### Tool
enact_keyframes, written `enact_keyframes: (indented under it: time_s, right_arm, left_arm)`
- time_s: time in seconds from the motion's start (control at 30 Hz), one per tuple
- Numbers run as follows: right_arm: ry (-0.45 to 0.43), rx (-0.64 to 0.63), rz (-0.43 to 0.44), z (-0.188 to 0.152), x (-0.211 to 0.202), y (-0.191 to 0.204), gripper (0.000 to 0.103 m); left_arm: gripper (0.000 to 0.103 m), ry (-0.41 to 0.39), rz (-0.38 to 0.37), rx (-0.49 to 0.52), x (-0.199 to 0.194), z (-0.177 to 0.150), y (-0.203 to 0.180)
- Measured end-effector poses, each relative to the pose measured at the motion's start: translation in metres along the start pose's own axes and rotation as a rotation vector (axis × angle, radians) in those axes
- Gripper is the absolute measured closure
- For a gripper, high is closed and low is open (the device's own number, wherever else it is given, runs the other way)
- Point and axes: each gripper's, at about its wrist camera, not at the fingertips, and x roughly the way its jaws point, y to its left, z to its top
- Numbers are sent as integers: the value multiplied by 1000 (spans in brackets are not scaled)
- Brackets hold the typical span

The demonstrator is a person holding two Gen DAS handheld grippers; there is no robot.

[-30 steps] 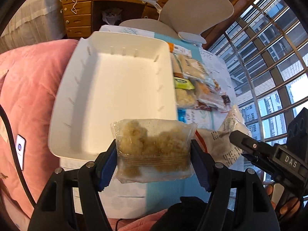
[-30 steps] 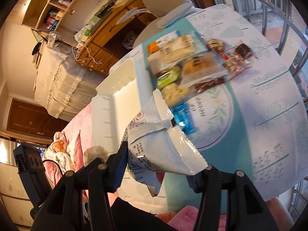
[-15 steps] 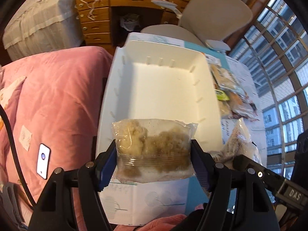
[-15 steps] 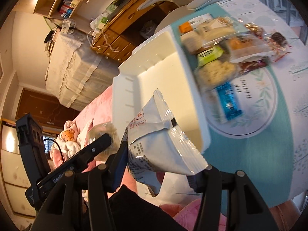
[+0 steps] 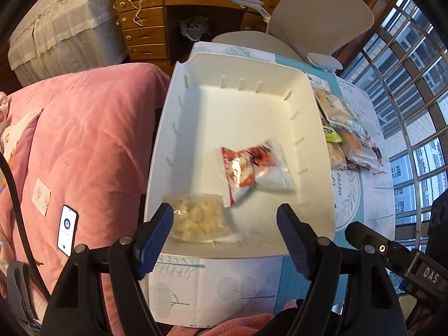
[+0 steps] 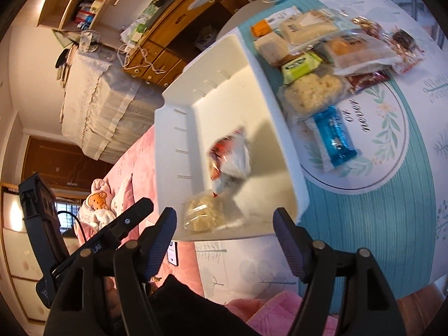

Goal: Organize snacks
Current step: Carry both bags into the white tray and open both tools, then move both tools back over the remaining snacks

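While both grippers hang over its near edge, the white plastic bin (image 5: 196, 128) on the table (image 6: 378, 224) holds 2 snack packs. 1 is a clear pack of pale puffed-rice chunks (image 5: 197, 218) in the bin's near left corner; the other is a red-and-white packet (image 5: 252, 168), blurred, nearer the bin's right wall, its corner touching the clear pack. Beyond the bin's right edge, more snacks lie on the tablecloth: a blue wrapped bar (image 6: 334, 140), a green packet (image 6: 301, 65) and a rice cake pack (image 6: 313, 91). "never" is printed on the cloth. The left gripper (image 5: 224, 233) has its jaws opening with nothing between them, the clear pack just beyond its left finger. The right gripper (image 6: 224, 232) is likewise opening and empty; "DAS" shows on its body.
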Motion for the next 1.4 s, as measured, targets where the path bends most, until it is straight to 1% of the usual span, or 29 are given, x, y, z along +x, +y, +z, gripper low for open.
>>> enact_keyframes:
  time_s: [0.13,0.3,0.47,0.6,0.8,0.97,1.1,1.2,1.3,1.4]
  right_arm:
    - [-19,49,-26,0,-9,-18,31]
    - [-40,91,-61,2,-28,-42,31]
    - [-71,78,-97,12,-53,-66,31]
    - [-74,67,-108,23,-70,-86,31]
    - [-94,14,-141,42,-95,-115,31]
    - [-92,-32,-150,59,-110,-134,31]
    - [-110,-89,-168,76,-122,-147,31]
    - [-121,-131,-167,87,-129,-155,31]
    - [-138,-176,-162,99,-134,-163,31]
    - [-159,-220,-156,109,-134,-167,31]
  left_arm:
    - [28,16,-20,12,4,-2,-13]
    - [28,26,-48,17,5,-6,-38]
    - [28,19,-65,35,6,-12,-73]
    - [28,13,-71,32,7,-16,-101]
    - [28,1,-70,21,9,-20,-141]
    - [27,6,-55,-5,20,-23,-172]
    - [26,5,-40,-29,31,-23,-190]
    - [23,6,-19,-39,40,-21,-206]
    - [22,16,3,-40,52,-19,-219]
    - [19,29,38,-43,67,-16,-229]
